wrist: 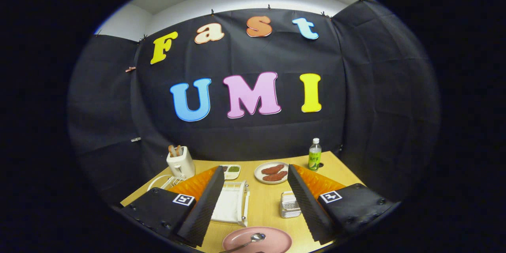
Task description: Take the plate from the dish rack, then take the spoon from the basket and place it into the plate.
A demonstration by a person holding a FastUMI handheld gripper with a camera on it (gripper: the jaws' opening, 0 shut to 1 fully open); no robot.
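— Spoon (247,241) first: where does it lie?

— On the pink plate (272,242), bowl end up toward the middle of the plate, handle running off over the plate's rim toward the near edge of the tabletop (265,197). The plate sits at that near edge, low between the two fingers.

— And the gripper (256,203)?

— Open wide, holding nothing. Its black ribbed fingers (203,207) stand well apart, one on each side of the plate, and neither touches the plate or the spoon. The gripper hangs above the table.

— What lies between the fingers farther out?

— A white dish rack (233,203) just beside the left finger, partly behind it. A small metal mesh basket (289,204) just beside the right finger. Both sit beyond the plate, nearer the middle of the tabletop.

— Past those?

— A white plate with two reddish-brown pieces of food (272,173) toward the far edge. A small white tray with green and dark portions (231,171) next to it. I cannot tell what the portions are.

— The corners?

— A white toaster (180,162) with two slices standing in it by the far left corner. A green bottle with a white cap (314,155) upright by the far right corner. White wire loops (166,182) show near the toaster, beyond the left finger.
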